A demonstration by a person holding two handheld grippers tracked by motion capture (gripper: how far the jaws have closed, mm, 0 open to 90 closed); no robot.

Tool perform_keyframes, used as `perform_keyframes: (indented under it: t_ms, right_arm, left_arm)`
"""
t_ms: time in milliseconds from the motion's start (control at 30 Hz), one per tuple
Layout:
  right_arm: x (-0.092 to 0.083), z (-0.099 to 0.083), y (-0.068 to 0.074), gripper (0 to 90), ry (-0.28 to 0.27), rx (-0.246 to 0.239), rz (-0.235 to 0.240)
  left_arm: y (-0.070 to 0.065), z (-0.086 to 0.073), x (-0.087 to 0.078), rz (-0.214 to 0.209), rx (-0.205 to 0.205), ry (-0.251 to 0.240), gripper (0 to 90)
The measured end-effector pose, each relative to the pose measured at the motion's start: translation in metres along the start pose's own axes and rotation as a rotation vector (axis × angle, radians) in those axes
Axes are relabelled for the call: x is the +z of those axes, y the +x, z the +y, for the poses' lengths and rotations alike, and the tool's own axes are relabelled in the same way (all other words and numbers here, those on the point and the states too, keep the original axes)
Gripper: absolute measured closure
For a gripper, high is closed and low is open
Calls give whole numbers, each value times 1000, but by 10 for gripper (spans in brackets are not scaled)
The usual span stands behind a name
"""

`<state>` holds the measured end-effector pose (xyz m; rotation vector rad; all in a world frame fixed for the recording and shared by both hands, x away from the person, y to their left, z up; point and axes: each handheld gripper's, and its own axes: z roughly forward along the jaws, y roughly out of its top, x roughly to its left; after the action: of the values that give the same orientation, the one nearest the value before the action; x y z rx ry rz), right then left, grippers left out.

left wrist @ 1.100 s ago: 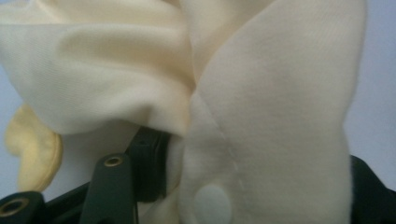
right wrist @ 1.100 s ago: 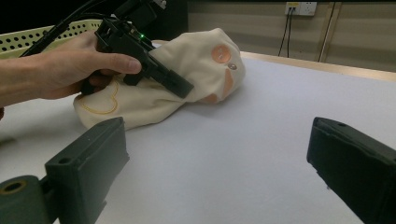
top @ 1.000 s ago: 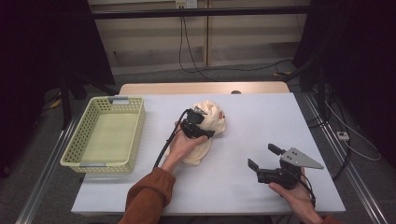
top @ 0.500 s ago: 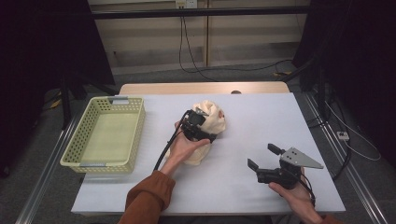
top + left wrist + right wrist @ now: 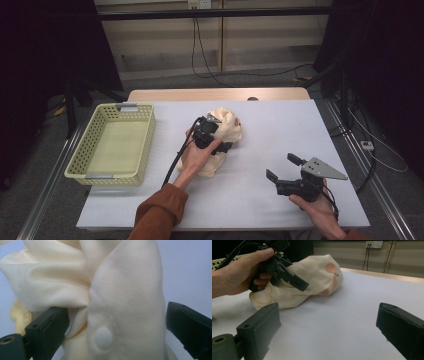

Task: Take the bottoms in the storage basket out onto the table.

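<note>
A pale green basket [image 5: 111,145] sits to the left of the cream garment [image 5: 222,132], apart from it on the white surface [image 5: 270,125]. At the garment, a person's left hand [image 5: 197,155] reaches forward and sets the left gripper [image 5: 212,135] onto the bunched cloth; its fingers [image 5: 47,327], which have just been opening, stand apart with a snap-buttoned fold between them, unpressed. To the garment's right, well apart, the right gripper [image 5: 282,167] rests low in the right hand [image 5: 315,210], fingers [image 5: 258,323] spread over bare surface.

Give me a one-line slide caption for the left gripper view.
Left gripper jaws, just opened, straddle a fold of the cream garment with its snap button.
</note>
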<state>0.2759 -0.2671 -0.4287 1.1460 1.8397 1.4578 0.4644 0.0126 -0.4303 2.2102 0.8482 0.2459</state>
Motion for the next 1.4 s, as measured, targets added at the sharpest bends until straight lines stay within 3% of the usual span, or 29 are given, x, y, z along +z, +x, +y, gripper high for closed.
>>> perform_keyframes:
  t_ms: [67, 167, 300, 400, 500, 667, 767, 867, 1067, 1233, 1400]
  right_arm:
    - [0, 0, 0, 53, -1, 0, 2]
    - [1, 0, 0, 52, 1, 5, 3]
    - [2, 1, 0, 52, 0, -1, 6]
    - [2, 0, 0, 53, 2, -2, 6]
    - [2, 0, 0, 53, 3, -2, 5]
    - [1, 1, 1, 52, -1, -1, -1]
    - [1, 1, 2, 53, 3, -4, -2]
    - [1, 1, 3, 53, 1, -4, -3]
    - [1, 1, 2, 52, 4, -8, -4]
    - [1, 1, 3, 53, 2, -4, -6]
    - [3, 2, 3, 52, 1, -10, 0]
  left_arm:
    - [0, -1, -3, 9, -5, -23, 58]
    - [0, -2, -5, -14, -7, -38, 58]
    - [0, 0, -11, 21, 13, -65, 74]
    - [2, 0, -15, -1, 14, -97, 75]
    - [3, 0, -16, -5, 23, -88, 62]
    - [3, -2, -23, 9, 13, -150, 63]
    - [1, -2, -28, 55, 7, -167, 50]
    - [1, -3, -34, 49, -1, -187, 51]
    - [1, -1, -45, 75, 45, -241, 51]
    - [-1, -1, -55, 44, 72, -258, 48]
    - [-5, -2, -67, 89, 111, -271, 52]
